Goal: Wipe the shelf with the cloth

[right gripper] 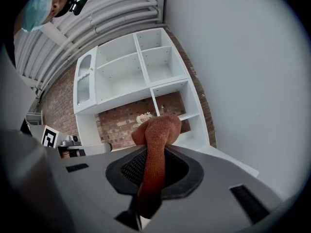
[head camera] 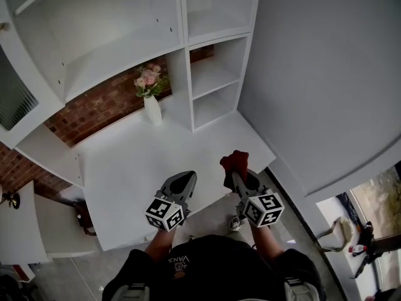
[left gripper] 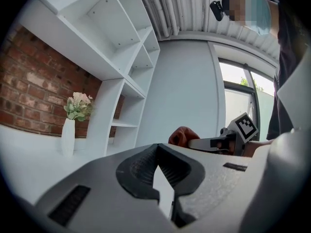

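Above the shelf [head camera: 125,168], right gripper [head camera: 239,175] pinched the cloth [head camera: 235,161]; left gripper [head camera: 182,179] was closed, empty. Advisable: press flat, overlap strokes.

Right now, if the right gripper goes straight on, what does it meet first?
Likely the shelf's lower cubbies, cloth first: the right gripper points across the counter toward them. The vase stands left of that line. Depth is unclear.

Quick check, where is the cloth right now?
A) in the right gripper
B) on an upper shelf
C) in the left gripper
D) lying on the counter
A: the cloth is pinched between the jaws of the right gripper, while the left gripper is closed with nothing in it.
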The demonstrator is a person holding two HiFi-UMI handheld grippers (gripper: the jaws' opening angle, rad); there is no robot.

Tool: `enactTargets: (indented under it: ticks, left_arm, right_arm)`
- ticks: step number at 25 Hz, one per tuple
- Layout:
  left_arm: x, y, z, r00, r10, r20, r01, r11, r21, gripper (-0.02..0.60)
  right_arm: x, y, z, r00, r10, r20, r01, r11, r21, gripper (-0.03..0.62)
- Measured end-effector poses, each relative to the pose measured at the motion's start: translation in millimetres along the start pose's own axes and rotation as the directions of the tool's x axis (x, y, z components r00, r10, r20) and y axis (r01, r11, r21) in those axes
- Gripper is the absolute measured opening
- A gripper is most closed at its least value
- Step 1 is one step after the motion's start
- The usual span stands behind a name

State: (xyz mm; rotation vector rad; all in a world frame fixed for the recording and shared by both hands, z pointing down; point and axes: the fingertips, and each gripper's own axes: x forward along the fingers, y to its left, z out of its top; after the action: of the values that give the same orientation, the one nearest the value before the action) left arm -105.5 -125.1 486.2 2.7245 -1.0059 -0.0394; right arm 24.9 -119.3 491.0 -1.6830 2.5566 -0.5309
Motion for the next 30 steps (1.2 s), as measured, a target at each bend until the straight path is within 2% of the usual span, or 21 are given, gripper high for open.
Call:
enactTargets:
  ticks: [4, 8, 15, 22, 30]
  left_arm:
    - [40.1, -10.5, 2.2, 0.999, 0.051, 0.013, -0.051, 0.998, 0.027, 0.006]
    - [76.6, -19.6, 6.2, 0.993, 0.113, 0.042, -0.114, 0.993, 0.023, 0.006]
    - [114.0, -38.6, 0.4, 0.973, 0.222, 0.068, -0.223, 0.975, 0.004, 0.006]
    - [126.7, -49.1, -1.2, 0.948, 0.314, 0.055, -0.315, 0.949, 0.003, 0.006]
    - [145.4, -34.1, 8.6, 0.943, 0.325, 0.065, -0.327, 0.945, 0.017, 0.006]
  right_arm:
    - [10.0, -33.8, 15.0, 0.996, 0.082, -0.027, -0.082, 0.996, -0.017, 0.055]
    - [17.3, -67.1, 30.7, 0.987, 0.151, -0.047, -0.153, 0.987, -0.039, 0.055]
    - [22.7, -115.2, 51.3, 0.969, 0.24, -0.063, -0.244, 0.967, -0.071, 0.055]
    - [32.2, -129.8, 63.8, 0.941, 0.328, -0.082, -0.334, 0.939, -0.076, 0.055]
    - [58.9, -134.4, 73.8, 0.929, 0.362, -0.073, -0.367, 0.928, -0.072, 0.055]
